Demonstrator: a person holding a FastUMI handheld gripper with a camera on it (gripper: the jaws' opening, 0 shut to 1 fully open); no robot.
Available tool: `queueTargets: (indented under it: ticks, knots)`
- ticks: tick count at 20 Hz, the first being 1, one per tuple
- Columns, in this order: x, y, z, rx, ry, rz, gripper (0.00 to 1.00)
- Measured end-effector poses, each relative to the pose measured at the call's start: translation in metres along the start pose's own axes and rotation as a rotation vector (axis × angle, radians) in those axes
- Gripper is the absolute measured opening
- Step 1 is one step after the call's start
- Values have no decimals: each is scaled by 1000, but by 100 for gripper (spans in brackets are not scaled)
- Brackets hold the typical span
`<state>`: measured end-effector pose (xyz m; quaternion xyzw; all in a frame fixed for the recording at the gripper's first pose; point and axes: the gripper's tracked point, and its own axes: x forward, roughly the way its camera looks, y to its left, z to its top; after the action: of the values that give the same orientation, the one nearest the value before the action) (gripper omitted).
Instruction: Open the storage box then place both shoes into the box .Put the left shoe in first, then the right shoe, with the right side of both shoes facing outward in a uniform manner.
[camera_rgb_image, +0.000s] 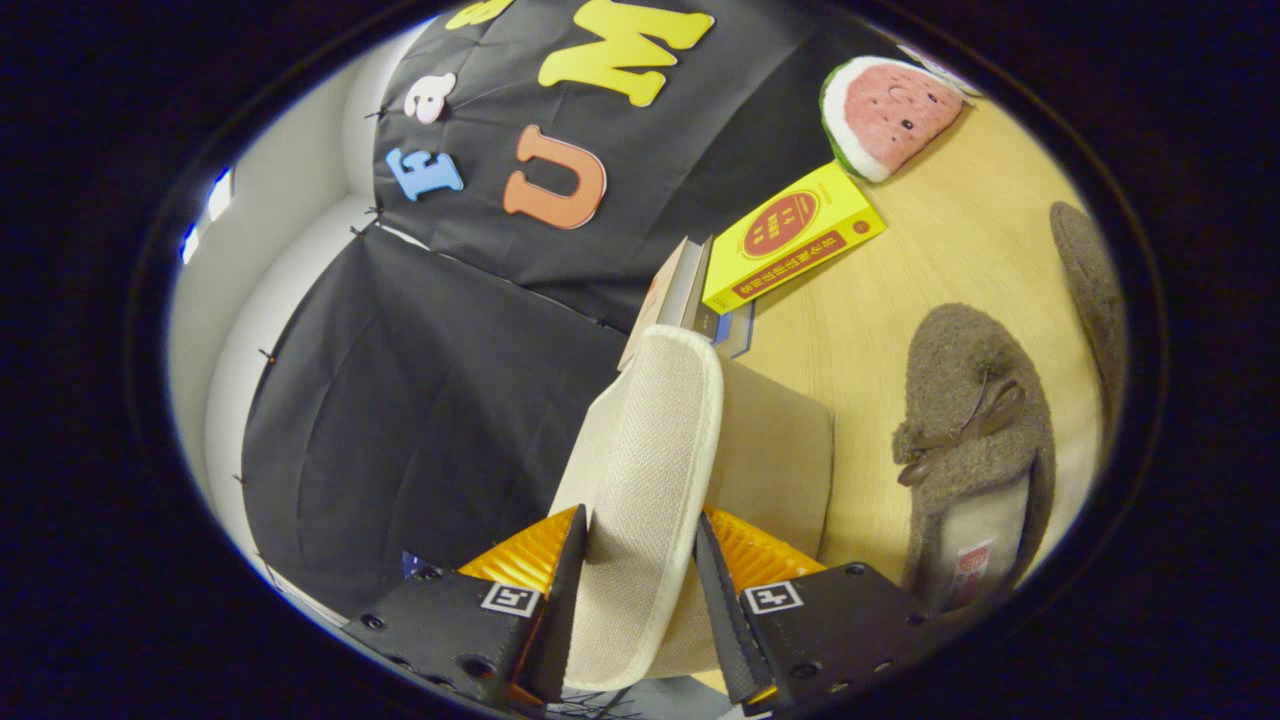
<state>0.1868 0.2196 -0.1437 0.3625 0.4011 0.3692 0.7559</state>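
we see our gripper (640, 560) clamped on the storage box lid (645, 470), one fuzzy shoe (975, 440) at three o'clock.

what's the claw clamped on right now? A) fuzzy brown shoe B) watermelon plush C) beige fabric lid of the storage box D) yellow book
C: the claw has both fingers pressed on the beige fabric lid of the storage box, which stands up between them; the brown shoe, yellow book and watermelon plush lie untouched on the table beyond.

Gripper (640, 560): 2 square-tagged, screw-studded finger mounts
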Motion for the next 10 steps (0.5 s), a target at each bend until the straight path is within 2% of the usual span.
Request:
queueTargets:
  ticks: [3, 4, 6, 7, 8, 10]
  knots:
    - [-7, 1, 2, -21, -20, -43, 59]
    - [-8, 2, 2, -23, -16, -52, 48]
    - [-11, 5, 5, -22, -21, -67, 37]
    - [-17, 13, 8, 10, -24, -45, 36]
    - [-20, 15, 9, 18, -19, -63, 11]
    - [-20, 20, 10, -35, -17, -108, 8]
